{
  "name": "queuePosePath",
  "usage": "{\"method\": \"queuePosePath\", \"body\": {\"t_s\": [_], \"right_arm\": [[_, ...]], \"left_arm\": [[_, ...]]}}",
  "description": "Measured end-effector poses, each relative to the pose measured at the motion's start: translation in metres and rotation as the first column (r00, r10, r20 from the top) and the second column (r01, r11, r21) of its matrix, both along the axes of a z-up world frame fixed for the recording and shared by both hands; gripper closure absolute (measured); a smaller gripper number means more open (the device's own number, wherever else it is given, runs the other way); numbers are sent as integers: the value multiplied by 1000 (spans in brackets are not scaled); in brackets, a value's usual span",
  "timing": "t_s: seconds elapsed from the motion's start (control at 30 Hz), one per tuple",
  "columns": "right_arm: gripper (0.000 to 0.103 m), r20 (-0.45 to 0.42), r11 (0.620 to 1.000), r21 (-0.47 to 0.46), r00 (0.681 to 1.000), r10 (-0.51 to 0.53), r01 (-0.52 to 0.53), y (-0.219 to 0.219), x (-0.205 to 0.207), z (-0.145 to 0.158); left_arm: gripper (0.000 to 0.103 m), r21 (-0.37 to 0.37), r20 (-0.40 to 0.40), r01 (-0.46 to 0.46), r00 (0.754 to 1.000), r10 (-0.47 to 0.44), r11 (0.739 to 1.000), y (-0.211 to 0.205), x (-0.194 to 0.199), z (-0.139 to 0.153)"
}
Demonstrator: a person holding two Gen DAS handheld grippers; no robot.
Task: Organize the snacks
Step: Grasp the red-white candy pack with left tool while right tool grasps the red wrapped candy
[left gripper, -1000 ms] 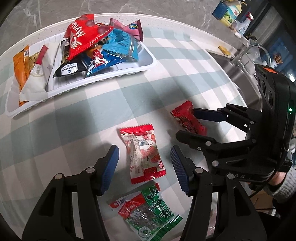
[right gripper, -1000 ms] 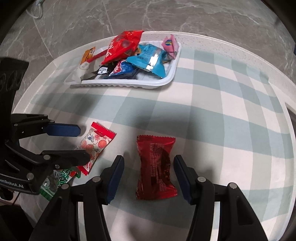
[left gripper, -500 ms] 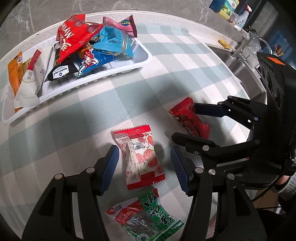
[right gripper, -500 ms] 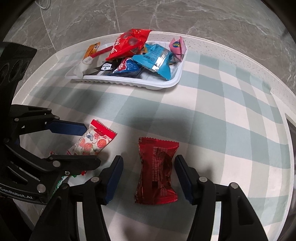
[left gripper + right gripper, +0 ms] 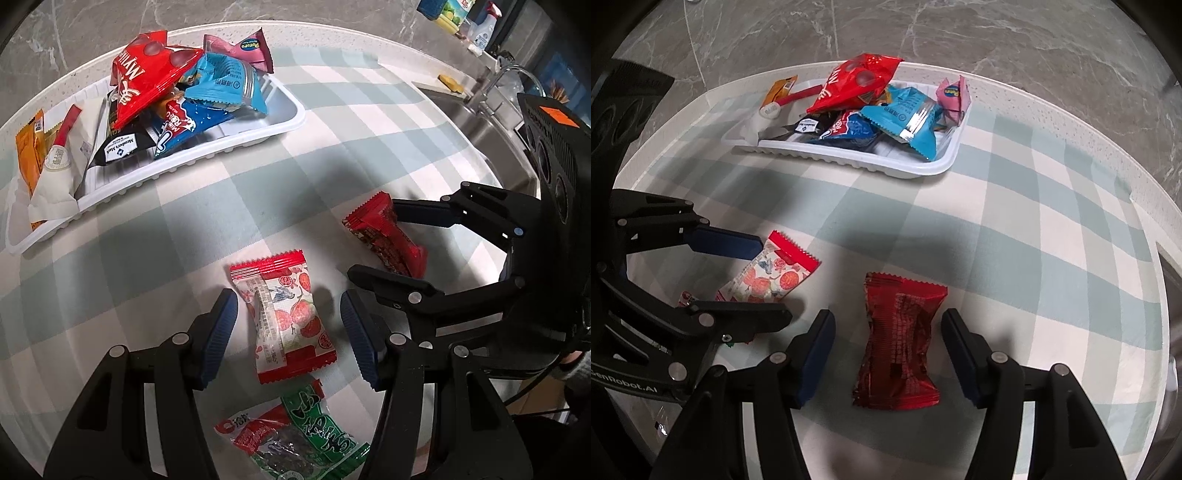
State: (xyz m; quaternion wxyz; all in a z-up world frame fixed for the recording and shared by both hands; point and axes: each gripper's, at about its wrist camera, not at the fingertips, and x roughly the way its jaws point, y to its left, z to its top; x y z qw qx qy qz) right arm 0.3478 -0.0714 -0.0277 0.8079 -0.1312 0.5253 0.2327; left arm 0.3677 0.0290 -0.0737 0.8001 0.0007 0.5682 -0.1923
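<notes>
Two snacks framed for pick-up, neither one gripped.

The strawberry pack [image 5: 284, 317] lies between the apart jaws of the left hand-held gripper [image 5: 286, 332]. The red pack [image 5: 901, 339] lies between those of the right hand-held gripper [image 5: 886, 354], which have just been opening. Pads touch nothing, probably lining up a grasp toward the tray [image 5: 908, 170] at the surface's far edge. The green pack [image 5: 295, 432] is partly cut off.

Even overhead light falls on a checked tablecloth [image 5: 1015, 229], where soft, dark shadows pool at the centre of both views. Glare flashes off a blue foil packet [image 5: 912, 122] in the white tray [image 5: 886, 168]. Fisheye distortion bows the table's rim, black vignetting fills the corners, and focus stays sharp throughout.
</notes>
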Motion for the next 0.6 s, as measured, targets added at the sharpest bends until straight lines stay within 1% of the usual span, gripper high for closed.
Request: {"method": "queuePosePath", "body": {"t_s": [0.27, 0.47, 0.57, 0.6], "right_arm": [[42, 9, 1000, -6, 1000, 6, -6, 0, -1, 0], [54, 7, 1000, -10, 1000, 10, -10, -2, 1, 2], [66, 7, 1000, -17, 1000, 16, -16, -1, 0, 3], [66, 5, 1000, -20, 1000, 16, -16, -1, 0, 3]], "left_arm": [[47, 8, 23, 23, 999, -24, 1000, -2, -1, -2], [47, 8, 33, 36, 999, -36, 999, -4, -2, -3], [48, 6, 37, 42, 998, -42, 999, -4, -2, -3], [48, 1, 38, 40, 998, -40, 999, -3, -2, -3]]}}
